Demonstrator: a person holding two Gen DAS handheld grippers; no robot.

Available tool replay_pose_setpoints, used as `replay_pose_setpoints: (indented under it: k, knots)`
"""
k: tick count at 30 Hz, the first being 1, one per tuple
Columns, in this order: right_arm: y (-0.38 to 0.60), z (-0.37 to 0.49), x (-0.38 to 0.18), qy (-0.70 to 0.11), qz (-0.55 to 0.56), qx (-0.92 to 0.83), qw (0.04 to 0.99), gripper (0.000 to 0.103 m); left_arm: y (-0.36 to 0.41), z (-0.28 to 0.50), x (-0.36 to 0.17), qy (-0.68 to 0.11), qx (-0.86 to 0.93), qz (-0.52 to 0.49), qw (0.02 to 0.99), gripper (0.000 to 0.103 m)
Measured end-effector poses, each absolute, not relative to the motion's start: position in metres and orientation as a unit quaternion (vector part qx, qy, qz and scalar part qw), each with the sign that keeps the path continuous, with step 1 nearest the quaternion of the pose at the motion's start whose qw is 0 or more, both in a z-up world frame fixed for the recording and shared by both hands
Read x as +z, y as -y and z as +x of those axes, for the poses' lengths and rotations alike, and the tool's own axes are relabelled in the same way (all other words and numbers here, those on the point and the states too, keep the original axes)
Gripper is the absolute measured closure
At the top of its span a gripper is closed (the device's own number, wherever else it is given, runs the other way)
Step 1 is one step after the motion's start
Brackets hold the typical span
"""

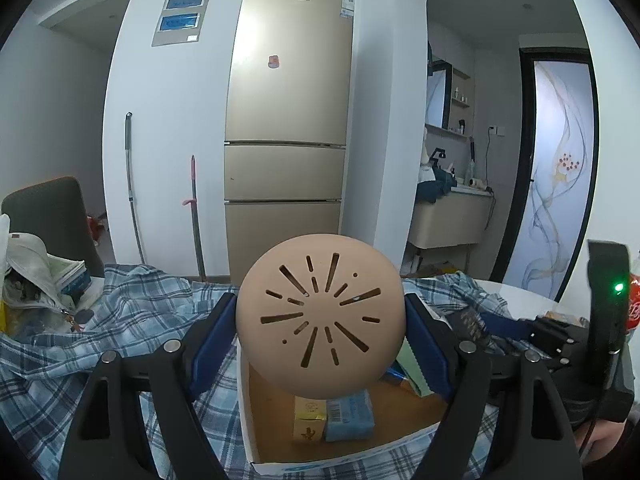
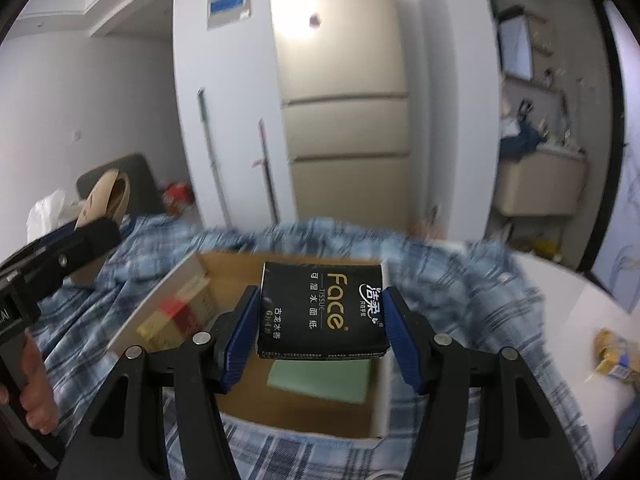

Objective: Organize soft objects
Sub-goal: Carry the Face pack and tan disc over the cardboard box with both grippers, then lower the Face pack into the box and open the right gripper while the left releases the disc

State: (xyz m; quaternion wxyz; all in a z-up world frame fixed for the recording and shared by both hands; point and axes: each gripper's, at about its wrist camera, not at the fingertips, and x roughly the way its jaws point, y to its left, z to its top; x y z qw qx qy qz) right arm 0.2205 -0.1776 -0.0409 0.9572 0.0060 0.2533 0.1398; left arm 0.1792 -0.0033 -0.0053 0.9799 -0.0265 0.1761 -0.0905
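Right now I am gripping a tan perforated dome pad (image 1: pixel 320 314) between the left gripper (image 1: pixel 320 328) fingers, clamped on its sides above the cardboard box (image 1: pixel 246 412). I am also pinching a black Face tissue pack (image 2: pixel 322 310) in the right gripper (image 2: pixel 322 320), holding it over the same box, which is sitting on the blue plaid cloth (image 2: pixel 460 280).

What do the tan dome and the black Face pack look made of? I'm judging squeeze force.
Tan dome: probably soft foam or silicone, matte, smooth, with slits cut through it; held in the left tool. Black pack: glossy plastic film over tissues, creased at the edges, between the right tool's pads.
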Motion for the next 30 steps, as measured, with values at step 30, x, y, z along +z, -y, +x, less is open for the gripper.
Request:
replay_pose_setpoints:
  k: [30]
  knots:
    - [0.230,0.231,-0.035,-0.254,0.071,-0.018,0.964,0.018,0.068,0.239,-0.010,-0.289,-0.160,0.038,0.943,0.018]
